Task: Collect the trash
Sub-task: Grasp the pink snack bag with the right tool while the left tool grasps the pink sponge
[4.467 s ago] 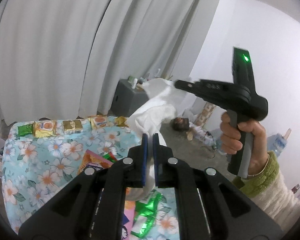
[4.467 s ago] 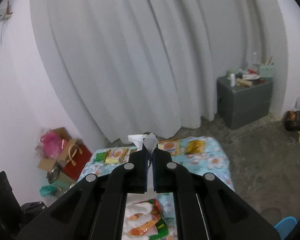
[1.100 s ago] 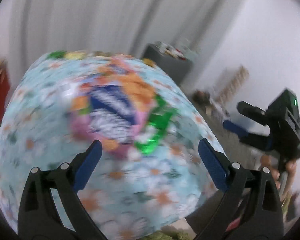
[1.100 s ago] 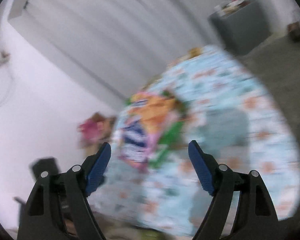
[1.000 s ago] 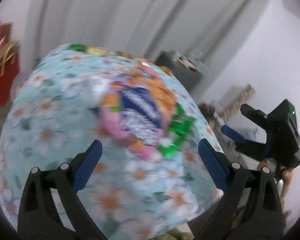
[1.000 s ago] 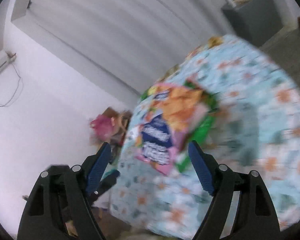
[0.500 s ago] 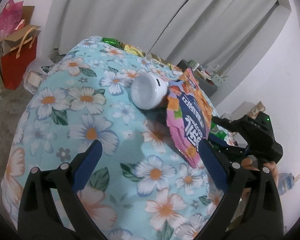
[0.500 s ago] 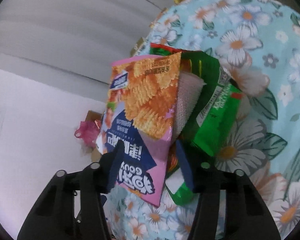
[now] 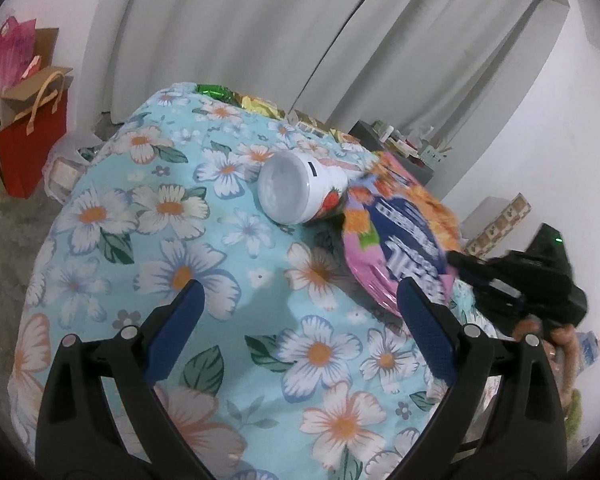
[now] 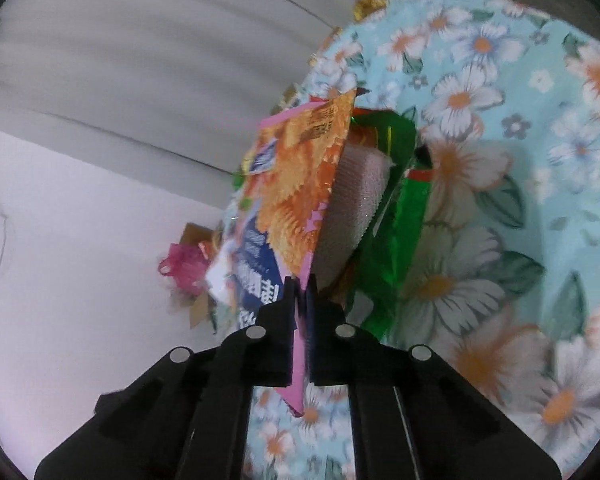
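Observation:
A pink and orange snack bag stands on edge, and my right gripper is shut on its pink edge. In the left wrist view the same snack bag lifts off the floral tablecloth, with the right gripper pinching its right side. A white cup lies on its side to the left of the bag. My left gripper hovers open over the cloth, nothing between its fingers. A green wrapper and a pinkish sponge-like pad lie behind the bag.
Small gold and green packets line the table's far edge. A red gift bag and a cardboard box stand on the floor at the left. White curtains hang behind. A grey cabinet stands at the far right.
My right gripper's jaws have closed onto the snack bag's edge and the bag has tipped up on edge. The left gripper has stayed still and open over the last half second.

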Motion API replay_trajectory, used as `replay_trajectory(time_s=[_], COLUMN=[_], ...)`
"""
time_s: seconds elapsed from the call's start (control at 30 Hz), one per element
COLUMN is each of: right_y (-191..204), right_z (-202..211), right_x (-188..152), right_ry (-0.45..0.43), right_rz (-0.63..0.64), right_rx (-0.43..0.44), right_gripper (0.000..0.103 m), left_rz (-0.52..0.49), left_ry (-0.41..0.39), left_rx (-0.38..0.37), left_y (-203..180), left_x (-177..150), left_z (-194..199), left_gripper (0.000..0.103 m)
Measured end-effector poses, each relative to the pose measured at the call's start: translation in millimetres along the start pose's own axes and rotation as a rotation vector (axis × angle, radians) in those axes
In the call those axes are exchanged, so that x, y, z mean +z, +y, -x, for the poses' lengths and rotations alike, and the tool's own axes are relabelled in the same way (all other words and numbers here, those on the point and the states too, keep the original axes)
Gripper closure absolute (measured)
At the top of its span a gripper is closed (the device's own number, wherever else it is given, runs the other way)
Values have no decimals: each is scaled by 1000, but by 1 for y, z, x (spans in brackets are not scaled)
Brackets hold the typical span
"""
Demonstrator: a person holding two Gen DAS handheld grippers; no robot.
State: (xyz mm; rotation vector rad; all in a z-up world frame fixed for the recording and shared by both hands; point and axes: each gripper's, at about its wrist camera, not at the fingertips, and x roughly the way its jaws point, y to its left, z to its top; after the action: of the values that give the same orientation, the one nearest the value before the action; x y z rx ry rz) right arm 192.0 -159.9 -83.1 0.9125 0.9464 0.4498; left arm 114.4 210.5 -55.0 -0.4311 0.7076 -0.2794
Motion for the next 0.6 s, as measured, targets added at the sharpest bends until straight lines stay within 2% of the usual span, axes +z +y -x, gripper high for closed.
replay_trajectory(time_s=[0.2, 0.37, 0.6], right_y=[-10, -36, -58], right_z=[49, 97, 137], right_x=[-17, -40, -59], right_ry=[26, 12, -53], right_rz=[58, 59, 26], right_rx=[-21, -55, -53], right_gripper=[99, 99, 99], left_rz=[-34, -70, -146], left_ry=[7, 42, 69], left_rx=[-38, -65, -118], left_y=[-18, -37, -71], left_x=[-3, -10, -15], left_z=[3, -3, -13], left_gripper=[10, 11, 11])
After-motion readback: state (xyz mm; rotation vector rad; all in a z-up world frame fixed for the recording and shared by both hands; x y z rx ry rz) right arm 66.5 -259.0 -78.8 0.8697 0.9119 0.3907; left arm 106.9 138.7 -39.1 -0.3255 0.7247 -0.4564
